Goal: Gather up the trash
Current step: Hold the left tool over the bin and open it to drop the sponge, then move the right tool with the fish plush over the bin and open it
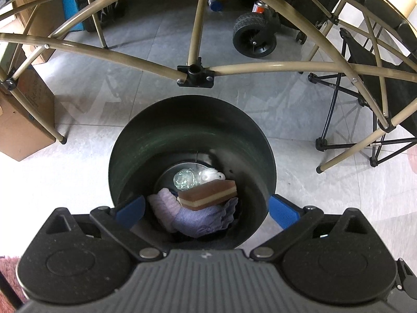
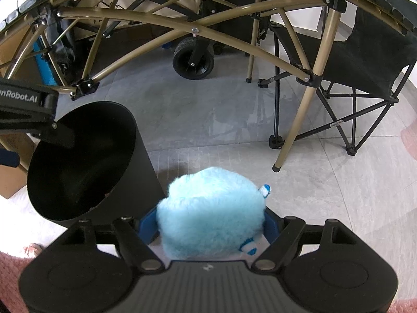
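Holding a fluffy light-blue plush [image 2: 211, 211] in our right gripper [image 2: 211, 224] at the moment, so we're mid-way through a drop-off run. The blue pads sit on either side of it with the fur bulging out between them, so the jaws are spread wide but clamped on the toy, not standing empty. It's got little blue-and-white bits sticking out at the top right and lower right, no idea what they are exactly.

The black trash bin [image 2: 86, 156] is up and to the left in the right wrist view, just beside the plush but not under it yet. So the toy isn't over the opening.

Our left gripper [image 1: 206, 210] hangs over the mouth of the bin [image 1: 140, 140], looking straight down into it, jaws wide apart with nothing between the pads. Stuff already at the bottom: a brown sponge with a pale stripe [image 1: 208, 191], some purple cloth [image 1: 198, 219] under it, a crumpled clear plastic thing [image 1: 184, 180] and something small and white [image 1: 209, 175].

Next move, as we see it: swing the right hand left until the plush is over the bin's mouth, then let go. The left gripper is kind of parked right over that spot, so it probably needs to clear out first or we'll bump into ourselves. The plush is also bulky against the opening, so we'd centre it well.
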Action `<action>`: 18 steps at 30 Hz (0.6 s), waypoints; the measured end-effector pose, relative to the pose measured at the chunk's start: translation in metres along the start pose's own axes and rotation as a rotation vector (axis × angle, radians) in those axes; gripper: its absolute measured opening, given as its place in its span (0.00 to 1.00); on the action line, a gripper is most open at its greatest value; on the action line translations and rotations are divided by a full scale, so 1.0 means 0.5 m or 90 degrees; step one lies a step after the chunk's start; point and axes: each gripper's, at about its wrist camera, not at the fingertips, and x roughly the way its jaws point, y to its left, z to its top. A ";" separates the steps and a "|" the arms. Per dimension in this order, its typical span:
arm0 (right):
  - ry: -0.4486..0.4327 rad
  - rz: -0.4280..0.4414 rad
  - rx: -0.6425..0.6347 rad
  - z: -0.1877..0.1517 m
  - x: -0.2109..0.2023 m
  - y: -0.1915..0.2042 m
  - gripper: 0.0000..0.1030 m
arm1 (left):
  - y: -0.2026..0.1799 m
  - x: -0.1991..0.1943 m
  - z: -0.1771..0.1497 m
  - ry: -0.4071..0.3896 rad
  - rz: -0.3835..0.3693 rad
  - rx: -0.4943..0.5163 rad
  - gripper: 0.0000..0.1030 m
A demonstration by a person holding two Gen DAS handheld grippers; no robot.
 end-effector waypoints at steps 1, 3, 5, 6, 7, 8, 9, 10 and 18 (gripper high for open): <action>-0.001 0.001 0.000 0.001 -0.001 0.000 0.76 | 0.001 -0.001 -0.001 -0.001 -0.001 0.001 1.00; -0.004 0.003 -0.002 0.002 -0.004 0.002 0.76 | 0.002 -0.004 -0.005 -0.002 -0.001 0.006 1.00; -0.006 0.005 -0.004 0.004 -0.007 0.007 0.76 | 0.006 -0.008 -0.008 -0.005 0.000 0.008 1.00; -0.007 0.007 -0.005 0.005 -0.007 0.009 0.76 | 0.008 -0.009 -0.009 -0.006 0.000 0.008 1.00; -0.008 0.008 -0.007 0.006 -0.008 0.013 0.76 | 0.012 -0.011 -0.010 -0.007 0.001 0.007 1.00; -0.010 0.009 -0.009 0.007 -0.009 0.016 0.76 | 0.015 -0.013 -0.011 -0.009 0.001 0.006 1.00; -0.011 0.010 -0.010 0.009 -0.010 0.018 0.76 | 0.018 -0.014 -0.011 -0.010 0.001 0.005 1.00; -0.013 0.011 -0.011 0.010 -0.012 0.021 0.76 | 0.022 -0.016 -0.012 -0.011 0.002 0.003 1.00; -0.026 0.022 -0.025 0.019 -0.025 0.055 0.76 | 0.066 -0.030 -0.017 -0.020 0.007 -0.014 1.00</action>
